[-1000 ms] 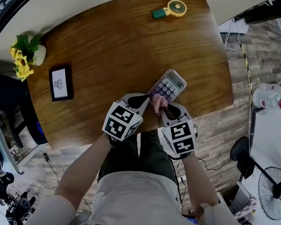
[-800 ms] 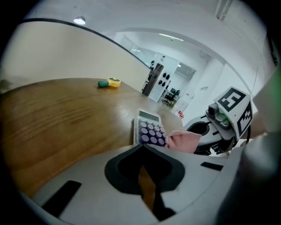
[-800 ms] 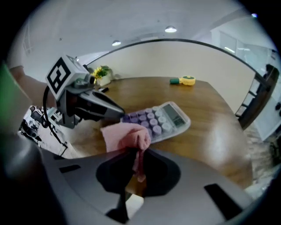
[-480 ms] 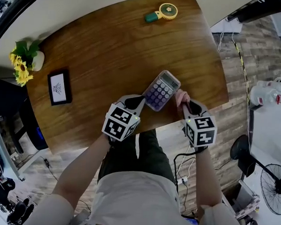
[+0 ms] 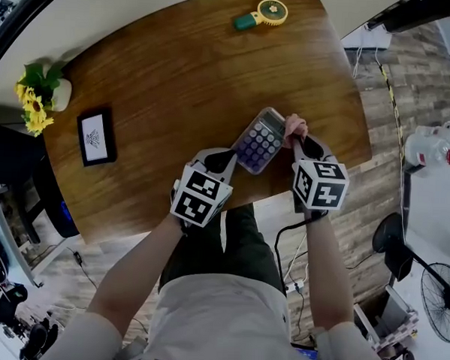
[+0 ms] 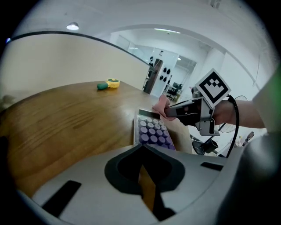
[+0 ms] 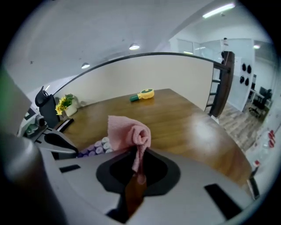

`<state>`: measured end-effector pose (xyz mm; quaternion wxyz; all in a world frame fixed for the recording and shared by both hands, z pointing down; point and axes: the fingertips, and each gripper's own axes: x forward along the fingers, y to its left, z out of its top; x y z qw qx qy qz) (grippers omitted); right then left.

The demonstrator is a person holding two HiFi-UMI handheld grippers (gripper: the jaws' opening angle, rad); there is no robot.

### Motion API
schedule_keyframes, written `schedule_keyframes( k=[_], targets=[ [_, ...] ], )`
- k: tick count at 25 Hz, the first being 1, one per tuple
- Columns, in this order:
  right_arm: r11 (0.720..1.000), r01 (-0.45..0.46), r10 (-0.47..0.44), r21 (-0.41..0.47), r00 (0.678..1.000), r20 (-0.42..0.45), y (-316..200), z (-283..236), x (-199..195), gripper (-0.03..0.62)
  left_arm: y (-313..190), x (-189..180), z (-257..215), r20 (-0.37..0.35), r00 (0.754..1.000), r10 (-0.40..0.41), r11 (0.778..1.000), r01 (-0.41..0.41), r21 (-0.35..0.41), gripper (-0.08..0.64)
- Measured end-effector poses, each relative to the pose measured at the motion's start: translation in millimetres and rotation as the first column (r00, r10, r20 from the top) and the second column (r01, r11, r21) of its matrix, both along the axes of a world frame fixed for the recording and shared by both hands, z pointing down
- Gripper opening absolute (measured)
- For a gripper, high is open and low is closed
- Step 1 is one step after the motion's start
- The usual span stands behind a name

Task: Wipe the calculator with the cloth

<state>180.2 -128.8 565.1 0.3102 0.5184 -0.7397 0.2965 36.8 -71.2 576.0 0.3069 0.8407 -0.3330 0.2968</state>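
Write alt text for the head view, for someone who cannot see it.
From above, the right gripper holds a pink cloth at the far right corner of a calculator on a wooden table; the left gripper sits at its near corner. A fan, framed picture and flowers lie farther off.

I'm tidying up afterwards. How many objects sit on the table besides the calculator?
3: a handheld fan at the far edge, a framed picture near the left edge, a flower vase at the far-left corner. None appears hidden.
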Motion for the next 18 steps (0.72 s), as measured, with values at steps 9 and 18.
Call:
schedule_keyframes(
  k=[9, 18],
  targets=[
    [0.980, 0.200, -0.200, -0.004, 0.980, 0.009, 32, -2, -50, 0.034, 0, 0, 0, 0.010, 1.000, -0.022, 1.000, 0.022, -0.009, 0.002],
    [0.910, 0.411, -0.397, -0.055, 0.901, 0.175, 99, 0, -121, 0.034, -1, -1, 1, 0.027, 0.999, -0.026, 1.000, 0.026, 0.004, 0.002]
  ],
)
